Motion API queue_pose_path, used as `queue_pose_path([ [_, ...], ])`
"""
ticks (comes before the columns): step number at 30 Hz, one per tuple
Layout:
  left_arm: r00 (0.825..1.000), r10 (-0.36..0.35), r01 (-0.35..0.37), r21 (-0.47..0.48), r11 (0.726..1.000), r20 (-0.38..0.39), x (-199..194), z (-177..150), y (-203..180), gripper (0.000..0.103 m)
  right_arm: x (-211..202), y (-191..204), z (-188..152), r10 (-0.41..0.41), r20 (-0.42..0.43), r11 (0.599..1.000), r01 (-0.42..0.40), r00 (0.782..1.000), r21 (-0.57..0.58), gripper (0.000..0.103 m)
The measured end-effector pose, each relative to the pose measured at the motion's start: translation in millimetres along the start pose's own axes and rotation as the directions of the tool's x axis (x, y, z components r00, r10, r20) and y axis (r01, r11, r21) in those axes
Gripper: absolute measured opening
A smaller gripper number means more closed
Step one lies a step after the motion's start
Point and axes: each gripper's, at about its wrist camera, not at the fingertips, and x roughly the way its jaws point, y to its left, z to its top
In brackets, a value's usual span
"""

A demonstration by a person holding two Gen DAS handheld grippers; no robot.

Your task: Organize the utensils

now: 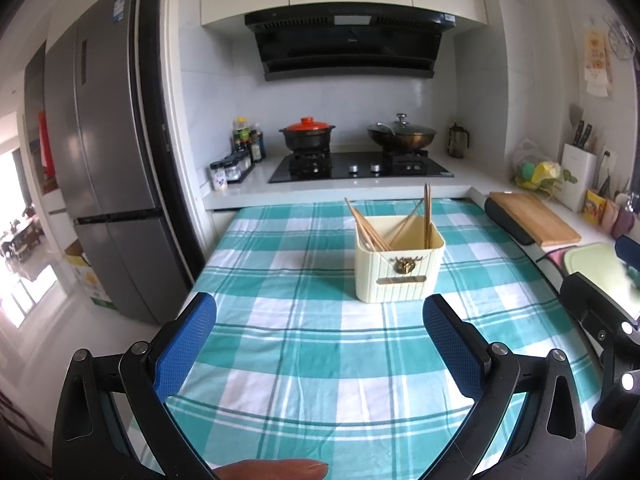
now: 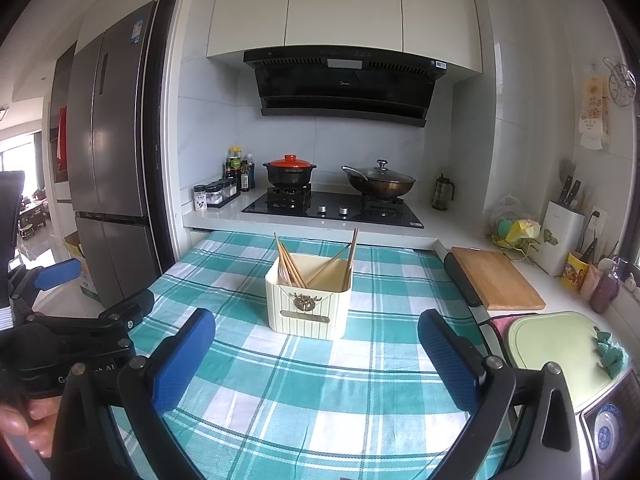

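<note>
A cream ribbed utensil box with a brass ornament stands on the teal checked tablecloth. Several wooden chopsticks lean inside it, some left, some right. It also shows in the right wrist view, with its chopsticks. My left gripper is open and empty, a little in front of the box. My right gripper is open and empty, also just in front of the box. The left gripper's body shows at the left in the right wrist view.
Behind the table is a counter with a gas hob, a red-lidded pot and a wok. A wooden cutting board and a green board lie to the right. A fridge stands at left.
</note>
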Motion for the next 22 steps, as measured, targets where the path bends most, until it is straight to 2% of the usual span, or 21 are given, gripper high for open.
queue_pose_path([
  [15, 1.000, -0.004, 0.004, 0.005, 1.000, -0.002, 0.3, -3.7, -1.1, 0.103, 1.3, 0.9, -2.9, 0.000, -0.014, 1.000, -0.001, 1.000, -0.003, 0.103],
  [22, 1.000, 0.009, -0.009, 0.001, 1.000, 0.024, 0.5, -6.4, 4.0, 0.103, 6.1, -0.7, -6.6, 0.005, -0.029, 1.000, -0.005, 1.000, 0.003, 0.103],
])
